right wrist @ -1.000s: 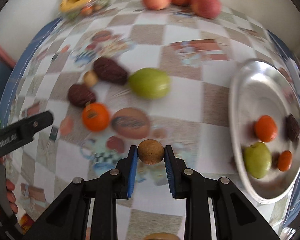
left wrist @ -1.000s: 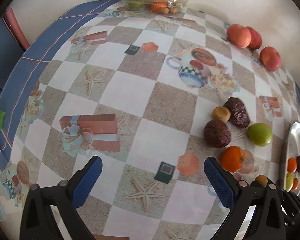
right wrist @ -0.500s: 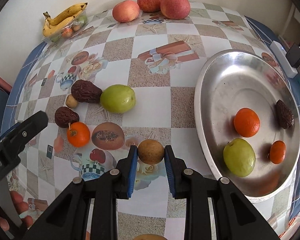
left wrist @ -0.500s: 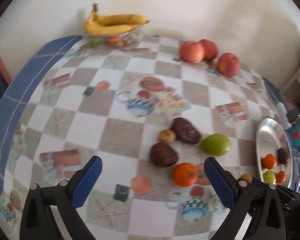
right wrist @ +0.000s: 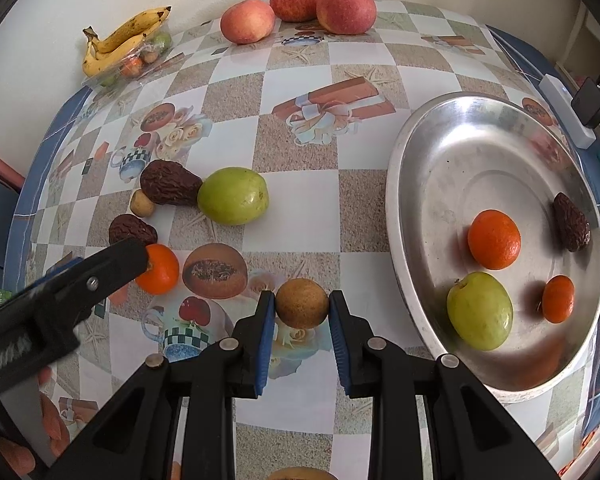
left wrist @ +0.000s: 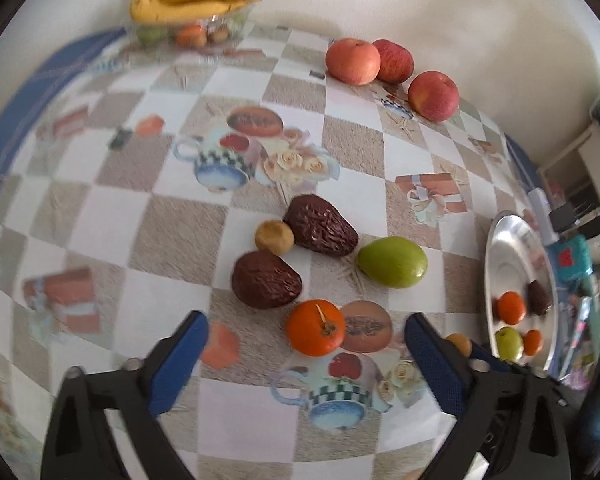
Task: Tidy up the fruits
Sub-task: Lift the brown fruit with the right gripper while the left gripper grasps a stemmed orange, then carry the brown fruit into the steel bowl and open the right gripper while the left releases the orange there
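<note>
A: Start at the tongs. What does the right gripper (right wrist: 302, 307) have?

B: It is pinching a small brown round fruit (right wrist: 302, 303) between its blue pads, held clear above the tablecloth (right wrist: 300, 152). Over the last second the grip has not changed, but the view has steadied and the steel tray (right wrist: 412, 152) now fills more of the right side, so the fruit looks to be on its way there.

A: And the left gripper (left wrist: 306, 364)?

B: Spread wide, holding nothing. A second ago it faced bare checks with the loose fruit off to its right; now the orange (left wrist: 316, 327) sits just ahead between its pads, so I judge that is its next pick.

A: What is left on the cloth?

B: Two wrinkled brown fruits (left wrist: 320, 231), a small tan fruit (left wrist: 274, 236) touching the upper one, and a green fruit (left wrist: 393, 262), all close together. Three apples (right wrist: 300, 6) and a banana container (right wrist: 126, 50) sit well apart by the wall.

A: Room in the tray?

B: Plenty. A big orange (right wrist: 494, 239), a green fruit, a small orange and a dark fruit crowd its near and right part; the far left half is bare. The raised rim must be cleared, and the tray lies near the table's right edge, beside a power strip (right wrist: 562, 110), so little slack that side
</note>
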`<state>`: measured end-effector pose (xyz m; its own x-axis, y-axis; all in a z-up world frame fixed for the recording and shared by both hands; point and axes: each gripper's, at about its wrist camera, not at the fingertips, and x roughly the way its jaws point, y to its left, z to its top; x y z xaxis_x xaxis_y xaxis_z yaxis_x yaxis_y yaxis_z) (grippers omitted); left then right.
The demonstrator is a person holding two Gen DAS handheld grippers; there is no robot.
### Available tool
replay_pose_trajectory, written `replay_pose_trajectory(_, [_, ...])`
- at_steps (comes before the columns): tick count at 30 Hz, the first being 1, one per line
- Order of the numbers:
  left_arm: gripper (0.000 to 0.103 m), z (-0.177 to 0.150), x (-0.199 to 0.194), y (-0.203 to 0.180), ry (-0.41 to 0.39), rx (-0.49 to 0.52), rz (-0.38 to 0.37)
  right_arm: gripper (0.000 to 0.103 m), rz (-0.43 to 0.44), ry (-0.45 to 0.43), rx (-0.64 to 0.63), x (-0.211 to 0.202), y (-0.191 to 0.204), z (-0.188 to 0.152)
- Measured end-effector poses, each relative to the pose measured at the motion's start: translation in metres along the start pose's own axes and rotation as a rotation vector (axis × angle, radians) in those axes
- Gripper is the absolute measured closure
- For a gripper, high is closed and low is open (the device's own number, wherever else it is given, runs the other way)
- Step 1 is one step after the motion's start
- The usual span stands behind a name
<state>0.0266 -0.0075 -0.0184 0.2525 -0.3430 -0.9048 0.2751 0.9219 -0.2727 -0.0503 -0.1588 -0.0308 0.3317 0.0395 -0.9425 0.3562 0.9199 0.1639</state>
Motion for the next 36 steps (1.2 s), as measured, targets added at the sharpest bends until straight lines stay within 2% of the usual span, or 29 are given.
replay_pose_trajectory(1, [0.026, 0.000, 0.002, 0.002, 0.014, -0.020, -0.029, 0.075, -0.001, 0.001, -0.001, 0.000, 0.000, 0.000])
replay_pose_trajectory(2, [0.031, -0.001, 0.006, 0.005, 0.035, -0.044, -0.062, 0.075, -0.002, 0.002, -0.002, 0.001, 0.000, 0.000])
replay_pose_trajectory(6, [0.044, -0.002, 0.011, 0.005, 0.060, -0.068, -0.104, 0.075, -0.003, 0.003, -0.002, 0.001, 0.000, -0.001])
replay_pose_trajectory(7, [0.053, -0.002, 0.012, 0.004, 0.059, -0.064, -0.106, 0.075, -0.003, 0.004, -0.002, 0.001, 0.000, -0.001])
replay_pose_trajectory(8, [0.057, -0.002, 0.012, 0.001, 0.060, -0.058, -0.103, 0.075, -0.003, 0.004, -0.001, 0.001, 0.000, -0.001])
replay_pose_trajectory(15, [0.057, 0.000, 0.015, 0.000, 0.056, -0.032, -0.055, 0.075, -0.002, 0.004, -0.003, 0.001, 0.000, -0.001])
replay_pose_trajectory(19, [0.066, -0.001, 0.017, 0.005, 0.059, -0.041, -0.025, 0.075, -0.001, 0.004, -0.003, 0.001, 0.000, -0.001])
replay_pose_trajectory(28, [0.069, 0.000, 0.012, 0.014, 0.052, -0.109, -0.078, 0.075, 0.005, -0.006, 0.006, -0.002, -0.002, 0.001])
replay_pose_trajectory(36, [0.069, 0.002, 0.003, 0.006, 0.026, -0.091, -0.113, 0.075, 0.012, -0.032, 0.025, -0.008, -0.005, 0.002])
